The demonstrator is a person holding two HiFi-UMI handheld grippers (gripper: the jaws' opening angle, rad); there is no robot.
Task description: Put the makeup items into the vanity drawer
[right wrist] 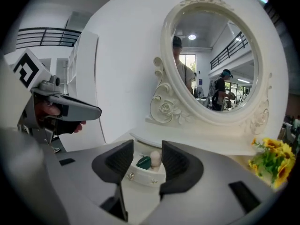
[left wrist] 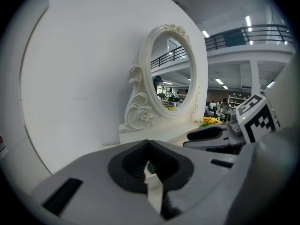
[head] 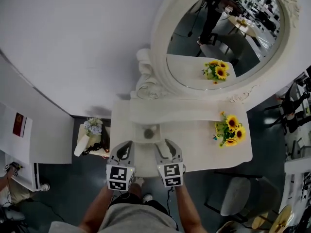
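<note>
The white vanity [head: 194, 142] has its small drawer [head: 138, 139] pulled open at the front. In the right gripper view the drawer [right wrist: 143, 178] holds a green makeup item [right wrist: 144, 162] and a pale egg-shaped sponge [right wrist: 155, 158]. My right gripper [right wrist: 147, 149] is open and empty, raised a little above and in front of the drawer. My left gripper [left wrist: 149, 144] hovers beside it with its tips together and nothing in them. In the head view the left gripper [head: 121, 152] and the right gripper [head: 167, 152] flank the drawer's front.
An oval mirror [head: 223, 33] in a carved white frame stands at the back of the vanity. Sunflowers [head: 231, 127] sit at its right end. A low side table with flowers [head: 92, 135] stands to the left, and a grey stool [head: 238, 195] to the lower right.
</note>
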